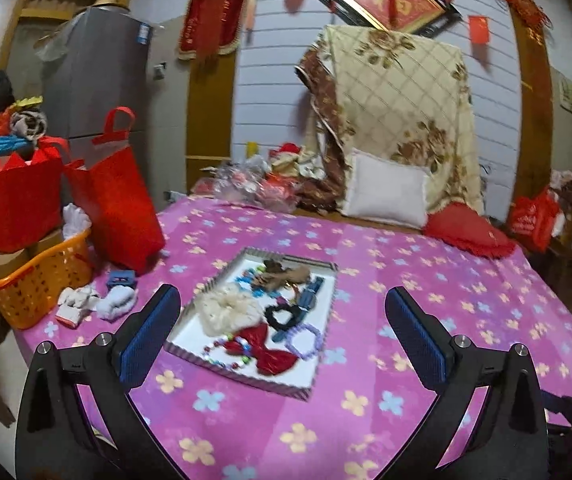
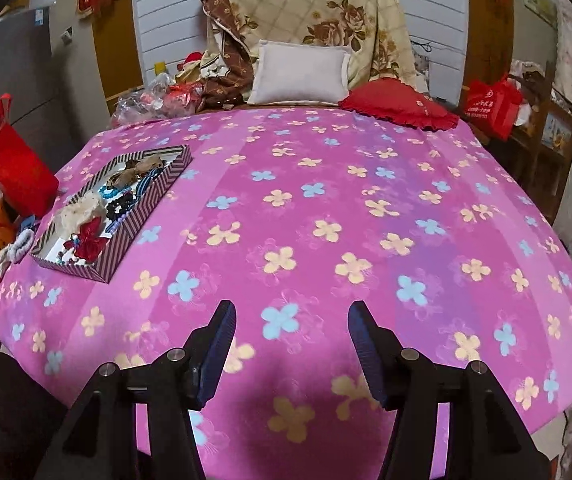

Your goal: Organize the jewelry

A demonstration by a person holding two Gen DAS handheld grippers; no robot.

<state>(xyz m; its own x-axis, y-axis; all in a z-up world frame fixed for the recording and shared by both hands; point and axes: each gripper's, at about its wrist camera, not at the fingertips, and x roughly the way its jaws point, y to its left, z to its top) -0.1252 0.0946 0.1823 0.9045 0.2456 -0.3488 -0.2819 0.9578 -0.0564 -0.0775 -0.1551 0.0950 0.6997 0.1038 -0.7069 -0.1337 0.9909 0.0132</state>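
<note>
Left wrist view: left gripper (image 1: 281, 332) up over a bed with a pink flowered cover (image 1: 426, 320), fingers spread very wide, nothing between them, nothing touched. Straight ahead on the cover, a flat striped tray (image 1: 318, 376) with a white inside, packed with jewelry and hair things: a red bow (image 1: 263, 350) at the near end, a cream scrunchie (image 1: 227, 312) on its left, a black scrunchie (image 1: 283, 314) in the middle, a purple bead bracelet (image 1: 306, 338) on the right, a brown bow (image 1: 281, 276) at the far end. Left of the tray, at the bed's edge, an orange basket (image 1: 33, 280) and red bags (image 1: 121, 200). Far behind, a white pillow (image 1: 386, 192) and a red cushion (image 1: 470, 236). Right wrist view: right gripper (image 2: 292, 344) low over the near part of the cover (image 2: 326, 200), fingers partly apart, holding nothing, only flowered cloth seen between them. Same tray (image 2: 145, 216) well off to the left, flat on the cover, red bow (image 2: 89, 240) at its near end, far from these fingers. White pillow (image 2: 302, 72) and red cushion (image 2: 398, 108) at the far side of the bed
</note>
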